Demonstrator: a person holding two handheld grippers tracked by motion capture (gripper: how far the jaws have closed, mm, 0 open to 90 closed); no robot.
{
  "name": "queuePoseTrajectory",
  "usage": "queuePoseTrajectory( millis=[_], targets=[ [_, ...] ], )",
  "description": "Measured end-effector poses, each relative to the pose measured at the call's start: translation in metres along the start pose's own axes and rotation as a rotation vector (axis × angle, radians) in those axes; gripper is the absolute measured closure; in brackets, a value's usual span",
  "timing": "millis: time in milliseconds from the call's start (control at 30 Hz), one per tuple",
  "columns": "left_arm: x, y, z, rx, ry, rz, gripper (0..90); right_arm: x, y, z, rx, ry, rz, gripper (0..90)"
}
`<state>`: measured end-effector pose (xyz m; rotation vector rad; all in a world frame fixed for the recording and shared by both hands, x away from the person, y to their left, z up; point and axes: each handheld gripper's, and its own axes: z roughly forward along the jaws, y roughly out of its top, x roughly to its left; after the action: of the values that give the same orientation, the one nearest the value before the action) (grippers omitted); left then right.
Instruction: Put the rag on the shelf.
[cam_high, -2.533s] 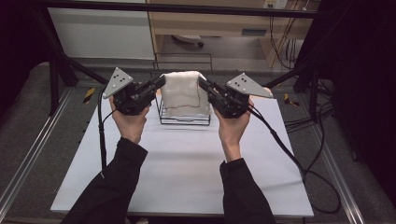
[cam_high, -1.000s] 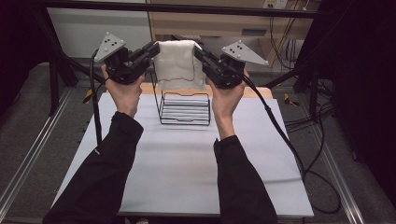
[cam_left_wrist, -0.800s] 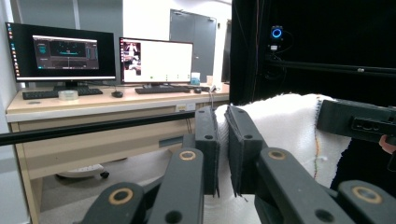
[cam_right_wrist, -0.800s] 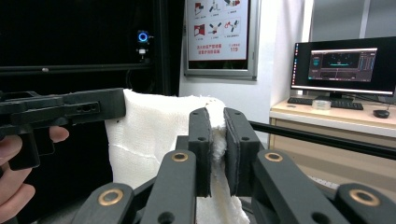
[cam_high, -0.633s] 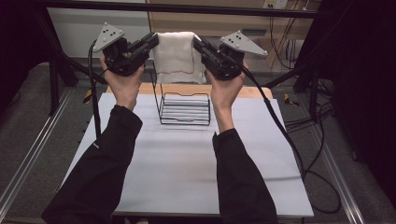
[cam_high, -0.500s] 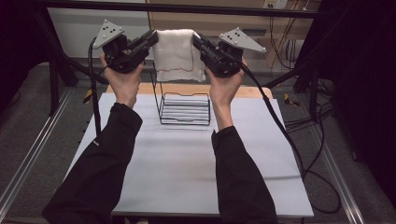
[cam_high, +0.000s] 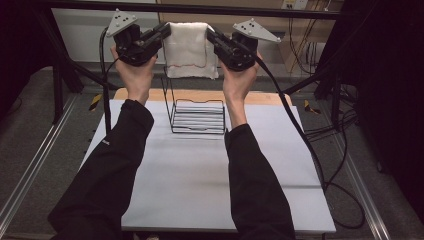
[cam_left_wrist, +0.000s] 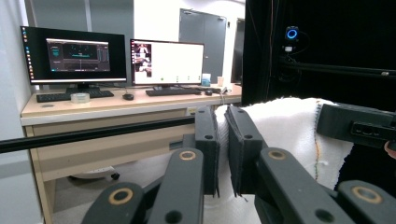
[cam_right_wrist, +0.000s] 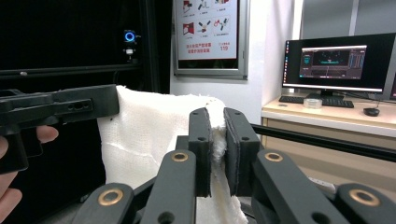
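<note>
White-covered table with a wooden strip along its far edge, black frame bars around, grey floor to both sides. Near the far middle of the table, an empty black wire rack, standing on the white cover. High above the rack, well clear of it, a folded white cloth stretched between two claws, hanging down from its top edge, with a thin reddish line of stitching across its lower part. Left claw clenched on the cloth's left upper corner; in the left gripper view, black pads pressed together on a thick fold of white fabric, with the other claw's tip at the far side of it. Right claw clenched on the right upper corner; in the right gripper view, cloth pinched between the two pads and draping below them. Both claws level with each other, pointing inward toward the cloth, held in raised hands with black sleeves reaching up from the near edge. Desks with lit monitors and keyboards in the background of both gripper views.
</note>
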<state>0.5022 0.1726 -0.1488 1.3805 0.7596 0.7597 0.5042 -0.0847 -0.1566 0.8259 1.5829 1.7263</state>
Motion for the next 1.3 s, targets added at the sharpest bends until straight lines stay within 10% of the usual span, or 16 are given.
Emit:
queuePoseTrajectory(
  millis=[1300],
  targets=[
    [0.021,-0.028,0.029,0.093,0.015,0.025,83.0,-0.018,-0.024,0.031,0.084,-0.034,-0.009,82.3]
  ],
)
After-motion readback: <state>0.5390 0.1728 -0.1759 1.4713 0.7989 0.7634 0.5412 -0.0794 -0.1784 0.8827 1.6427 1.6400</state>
